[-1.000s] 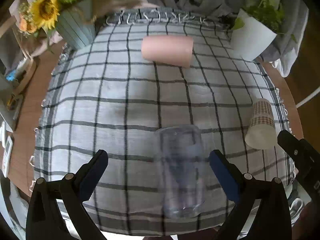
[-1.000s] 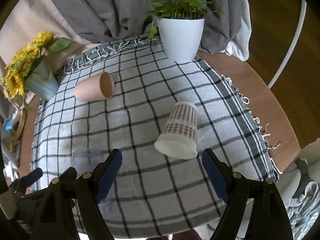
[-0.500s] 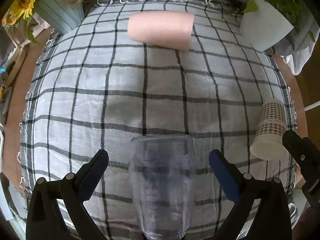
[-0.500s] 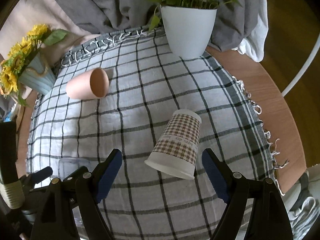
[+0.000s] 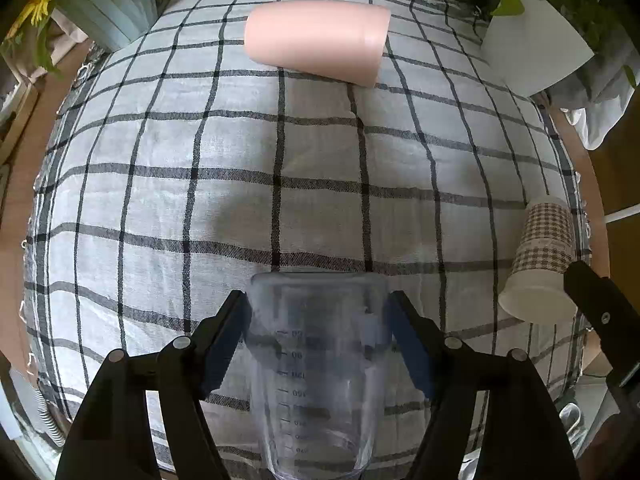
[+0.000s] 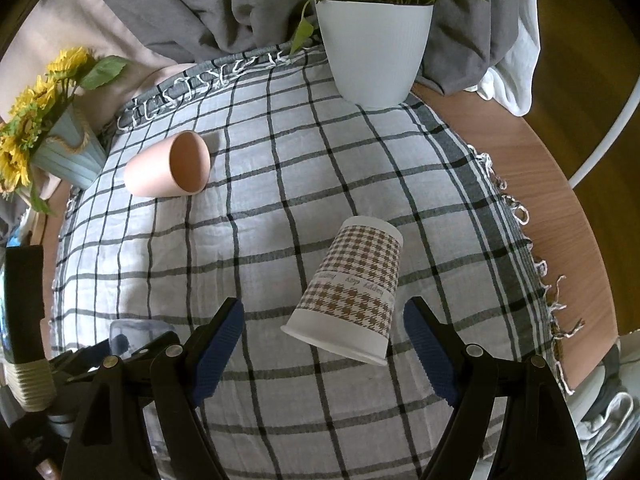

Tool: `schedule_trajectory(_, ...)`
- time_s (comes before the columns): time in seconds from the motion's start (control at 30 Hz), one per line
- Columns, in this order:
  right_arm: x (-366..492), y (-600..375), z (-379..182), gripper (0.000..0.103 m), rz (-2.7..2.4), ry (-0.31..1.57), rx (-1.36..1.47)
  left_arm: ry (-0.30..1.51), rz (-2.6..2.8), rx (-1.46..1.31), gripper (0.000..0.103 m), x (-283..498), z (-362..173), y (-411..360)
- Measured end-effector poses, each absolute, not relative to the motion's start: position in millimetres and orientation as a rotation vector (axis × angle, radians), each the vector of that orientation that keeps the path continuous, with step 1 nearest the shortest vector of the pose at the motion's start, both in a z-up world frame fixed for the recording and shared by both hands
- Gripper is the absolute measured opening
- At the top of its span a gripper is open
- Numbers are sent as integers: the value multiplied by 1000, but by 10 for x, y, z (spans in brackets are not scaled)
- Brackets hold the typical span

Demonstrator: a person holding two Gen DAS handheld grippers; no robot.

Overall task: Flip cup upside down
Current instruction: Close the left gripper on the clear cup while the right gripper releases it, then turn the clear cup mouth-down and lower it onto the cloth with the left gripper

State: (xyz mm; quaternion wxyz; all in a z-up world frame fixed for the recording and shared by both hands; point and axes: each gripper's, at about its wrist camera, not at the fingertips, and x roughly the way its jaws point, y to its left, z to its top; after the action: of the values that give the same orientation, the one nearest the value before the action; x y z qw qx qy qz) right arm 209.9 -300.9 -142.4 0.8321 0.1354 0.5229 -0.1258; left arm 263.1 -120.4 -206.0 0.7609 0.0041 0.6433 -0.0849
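Left wrist view: the left tongs (image 5: pixel 318 320) are closed on a clear measuring cup (image 5: pixel 316 364) lying on the checked cloth (image 5: pixel 160 184), their blue pads pressed to its sides near the far end. Printed graduation marks and numbers run down the cup, too faint to read; its near end is cut off by the frame. A pink cup (image 5: pixel 316 50) lies on its side beyond. At the right edge, a houndstooth paper cup (image 5: pixel 538 264) is partly hidden by a black part of the other tool.

Right wrist view: the right tongs (image 6: pixel 322 320) stand open, with the houndstooth paper cup (image 6: pixel 352 292) lying tilted between them, untouched. Its white band carries script I cannot read. The clear measuring cup (image 6: pixel 138 330) barely shows at lower left. A white plant pot (image 6: pixel 374 52) stands at the table's (image 6: pixel 560 200) far side.
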Motion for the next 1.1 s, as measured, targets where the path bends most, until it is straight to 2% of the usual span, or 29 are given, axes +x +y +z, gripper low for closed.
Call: schedule_trajectory(1.1, 1811, -2850, -1084, 82, -279, 1026, 328, 1206, -246, 21, 71, 2431, -1393, -1106)
